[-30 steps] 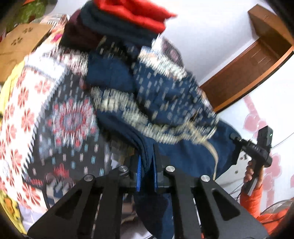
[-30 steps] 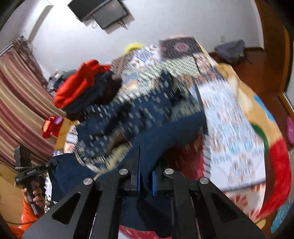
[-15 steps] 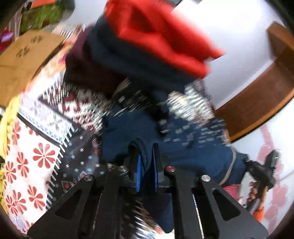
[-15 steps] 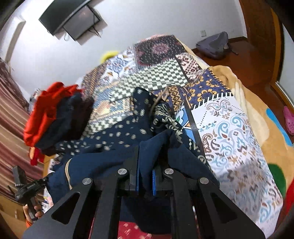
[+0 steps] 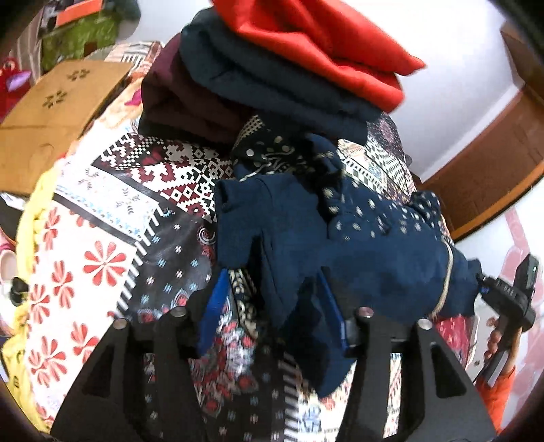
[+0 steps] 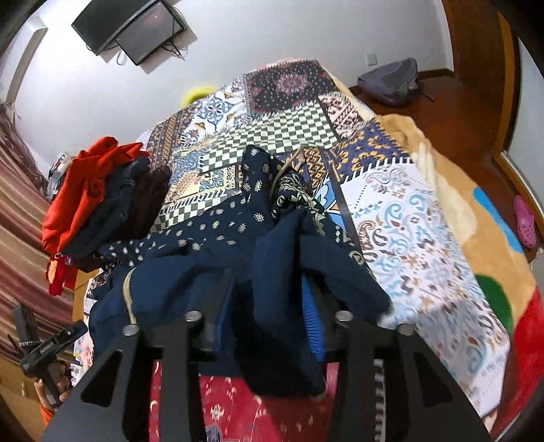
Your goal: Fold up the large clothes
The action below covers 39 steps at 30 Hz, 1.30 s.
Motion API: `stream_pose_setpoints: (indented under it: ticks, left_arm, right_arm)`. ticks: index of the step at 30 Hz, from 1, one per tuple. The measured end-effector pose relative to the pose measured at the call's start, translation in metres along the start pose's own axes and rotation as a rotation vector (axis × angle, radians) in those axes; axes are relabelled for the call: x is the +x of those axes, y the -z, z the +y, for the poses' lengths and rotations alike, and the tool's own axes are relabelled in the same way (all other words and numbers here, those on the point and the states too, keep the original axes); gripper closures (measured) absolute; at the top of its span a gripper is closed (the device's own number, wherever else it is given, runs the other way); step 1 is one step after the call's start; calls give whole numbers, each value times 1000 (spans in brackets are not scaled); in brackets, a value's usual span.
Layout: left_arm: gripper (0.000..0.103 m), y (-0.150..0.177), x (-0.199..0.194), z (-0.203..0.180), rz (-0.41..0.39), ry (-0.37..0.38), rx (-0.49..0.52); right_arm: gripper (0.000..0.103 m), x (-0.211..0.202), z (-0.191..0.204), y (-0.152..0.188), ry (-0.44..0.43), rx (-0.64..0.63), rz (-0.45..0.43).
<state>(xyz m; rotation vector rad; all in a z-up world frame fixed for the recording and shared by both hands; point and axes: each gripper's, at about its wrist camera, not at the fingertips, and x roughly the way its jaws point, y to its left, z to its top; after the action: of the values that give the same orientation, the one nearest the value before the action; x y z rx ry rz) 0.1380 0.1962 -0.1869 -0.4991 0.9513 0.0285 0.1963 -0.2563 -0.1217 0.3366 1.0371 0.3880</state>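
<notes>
Patchwork bedspread (image 5: 102,217) covers the bed in both views.

Left wrist view: the left gripper (image 5: 272,306), clamped on the navy garment (image 5: 357,244) a second ago, now has its jaws opening; a fold of that cloth hangs between the blue pads, no longer pinched. The garment lies heaped on the spread, just below one stack of folded clothes (image 5: 272,68), three pieces: red, navy, maroon. Only here: one cardboard box (image 5: 57,112).

Right wrist view: the right gripper (image 6: 268,306), shut earlier, is likewise opening, cloth draped loosely between its pads. Only here: one wall television (image 6: 136,30), one grey bag (image 6: 391,81), one pink shoe (image 6: 525,221).
</notes>
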Motion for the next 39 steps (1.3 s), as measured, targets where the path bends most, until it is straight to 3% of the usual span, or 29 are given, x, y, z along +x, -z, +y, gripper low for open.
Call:
stream_pose_setpoints:
  ticks: [2, 13, 15, 17, 18, 21, 23, 27, 32, 35, 39]
  left_arm:
    - [47, 8, -6, -3, 9, 7, 14]
    - [47, 48, 16, -23, 131, 126, 0]
    - [47, 51, 23, -29, 153, 136, 4]
    - [47, 50, 27, -31, 162, 139, 2]
    - [52, 50, 28, -31, 162, 143, -2]
    - [83, 45, 24, -35, 146, 162, -2]
    - [89, 41, 15, -38, 121, 184, 15]
    - [96, 26, -3, -46, 69, 203, 80]
    - [97, -23, -22, -56, -48, 231, 128]
    - [97, -56, -17, -56, -112, 199, 141]
    - [97, -94, 10, -51, -116, 138, 115]
  right_arm:
    - [56, -8, 2, 4, 19, -24, -11]
    - [57, -1, 2, 32, -1, -67, 37]
    - [74, 0, 7, 33, -4, -93, 34]
    - [86, 1, 10, 33, -11, -108, 35]
    - [89, 1, 11, 33, -14, -112, 31]
    - [92, 0, 18, 32, -42, -124, 26]
    - [92, 0, 24, 29, -72, -138, 23]
    - [92, 2, 36, 12, -130, -155, -13]
    - [93, 24, 43, -34, -117, -132, -59]
    - [93, 40, 41, -61, -67, -111, -89]
    - [92, 53, 43, -85, 26, -119, -132]
